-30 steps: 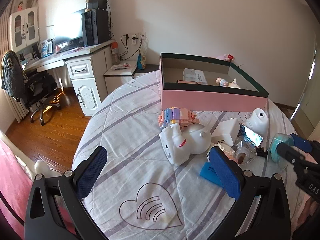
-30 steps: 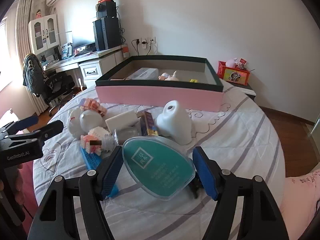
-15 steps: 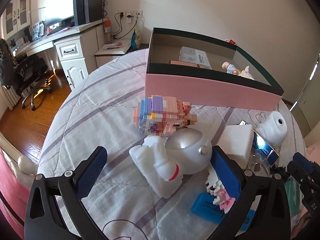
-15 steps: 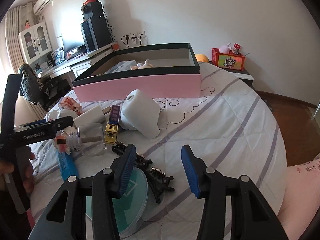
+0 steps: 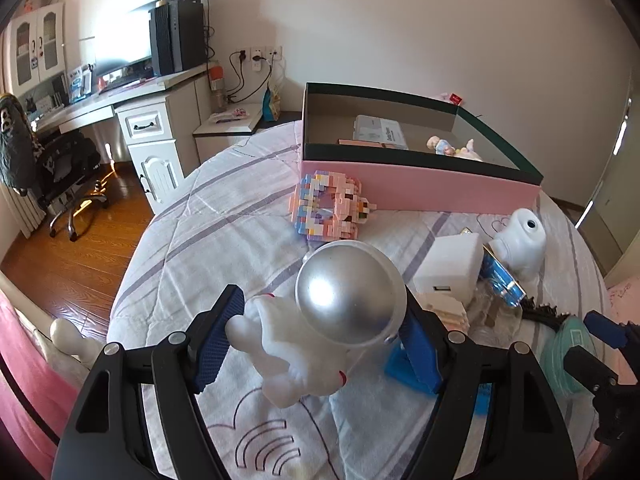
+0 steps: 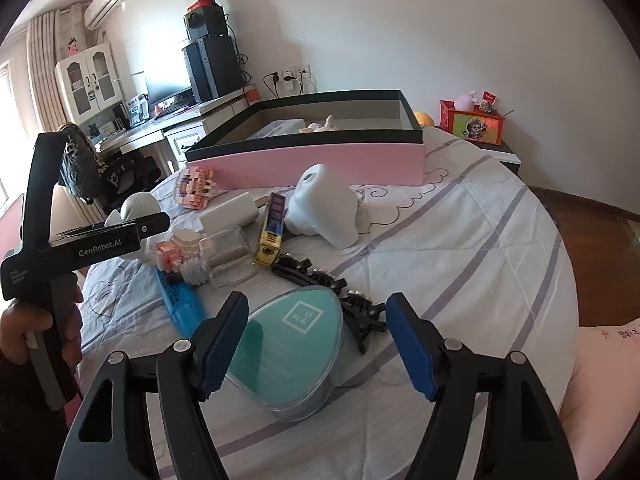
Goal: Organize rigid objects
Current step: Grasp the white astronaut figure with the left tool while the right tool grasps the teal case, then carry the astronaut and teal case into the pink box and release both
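My left gripper (image 5: 316,340) is shut on a white astronaut figure with a silver helmet (image 5: 344,300) and holds it above the bed; it also shows in the right wrist view (image 6: 136,208). My right gripper (image 6: 316,344) is open over a teal oval case (image 6: 288,344) that lies on the quilt between its fingers. The pink box with a dark rim (image 5: 420,192) stands at the back and holds a booklet and small figures. A pastel brick model (image 5: 328,208) lies in front of it.
On the quilt lie a white charger block (image 5: 448,268), a white rounded figure (image 6: 324,212), a clear bottle (image 6: 228,256), a gold-and-blue box (image 6: 272,232), black hair clips (image 6: 320,280) and a blue bar (image 6: 180,304). A desk and chair stand left of the bed.
My left gripper has closed on the astronaut figure and lifted it upright. My right gripper has let go of the teal case, swung aside, and come back over it.
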The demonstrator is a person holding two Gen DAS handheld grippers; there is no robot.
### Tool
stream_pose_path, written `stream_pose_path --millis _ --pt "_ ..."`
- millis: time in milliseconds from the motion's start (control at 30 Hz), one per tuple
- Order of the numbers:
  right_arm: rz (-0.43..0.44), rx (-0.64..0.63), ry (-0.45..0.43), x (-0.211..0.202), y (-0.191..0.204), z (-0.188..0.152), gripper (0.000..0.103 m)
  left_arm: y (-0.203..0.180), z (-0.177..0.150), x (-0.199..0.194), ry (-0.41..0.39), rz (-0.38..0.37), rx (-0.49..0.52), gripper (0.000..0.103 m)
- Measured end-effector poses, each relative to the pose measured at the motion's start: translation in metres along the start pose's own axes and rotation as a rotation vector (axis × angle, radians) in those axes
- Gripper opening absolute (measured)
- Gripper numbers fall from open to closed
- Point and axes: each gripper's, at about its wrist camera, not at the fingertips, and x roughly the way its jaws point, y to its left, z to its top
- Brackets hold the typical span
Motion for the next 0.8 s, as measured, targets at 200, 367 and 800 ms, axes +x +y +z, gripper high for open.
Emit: stream_pose_path --millis 200,367,800 --pt "-0.053 -0.017 0.039 0.011 0.010 -0.014 0.079 0.003 -0.012 -0.020 -0.005 -0.012 0.021 0.076" --pt "-0.041 0.002 0.009 0.009 0.005 -0.015 0.063 -0.003 -0.012 -0.033 -0.034 -0.020 0.036 0.076" --pt "-0.025 0.003 -0.037 -0.003 -0.002 0.007 0.059 -0.030 0.015 -0.057 -0.132 -0.073 0.098 0.076"
